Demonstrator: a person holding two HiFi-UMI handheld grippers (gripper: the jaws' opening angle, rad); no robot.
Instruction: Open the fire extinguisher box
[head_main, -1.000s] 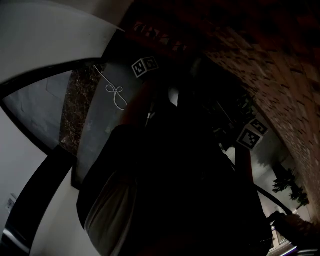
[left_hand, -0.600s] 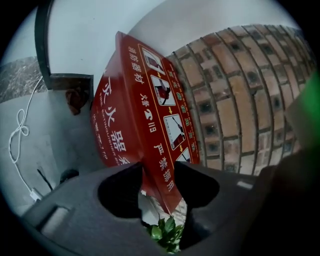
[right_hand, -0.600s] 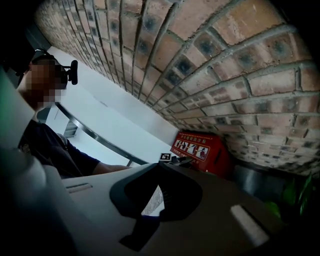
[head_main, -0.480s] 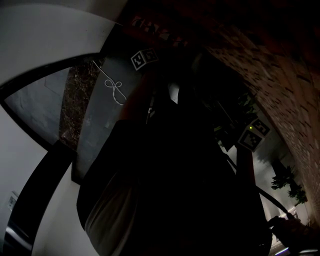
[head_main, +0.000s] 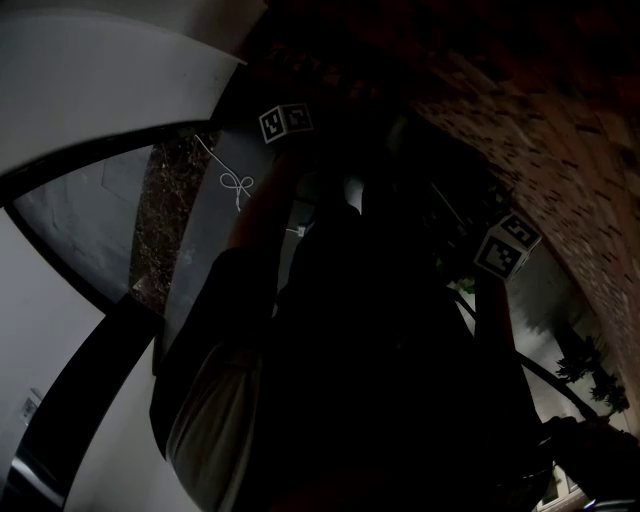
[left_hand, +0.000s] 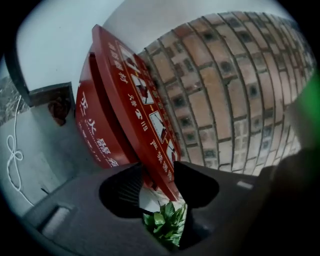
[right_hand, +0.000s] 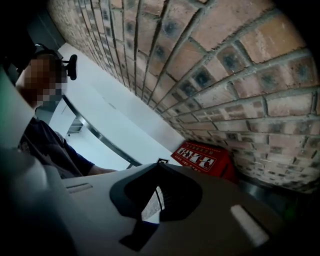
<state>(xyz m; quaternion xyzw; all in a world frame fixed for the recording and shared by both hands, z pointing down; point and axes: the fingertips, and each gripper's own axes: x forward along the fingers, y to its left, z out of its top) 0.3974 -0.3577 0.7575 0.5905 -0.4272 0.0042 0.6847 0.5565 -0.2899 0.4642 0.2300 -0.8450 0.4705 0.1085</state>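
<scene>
The rough brick wall (left_hand: 235, 90), with its pale mortar lines, fills the background. The fire extinguisher box (left_hand: 95, 135) stands at its foot, a red, glossy, flat-sided metal box with white lettering. Its thin door (left_hand: 145, 112) tilts away from the box. The door's lower corner runs between the 2 jaws of the left gripper (left_hand: 160, 182), which are clamped on it. The right gripper (right_hand: 157, 167) has its jaws together and empty, well apart from the box. A leafy green plant (left_hand: 165, 222) shows below the door.

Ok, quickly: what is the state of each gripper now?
Left gripper: closed on the red box lid.
Right gripper: closed, holding nothing.
</scene>
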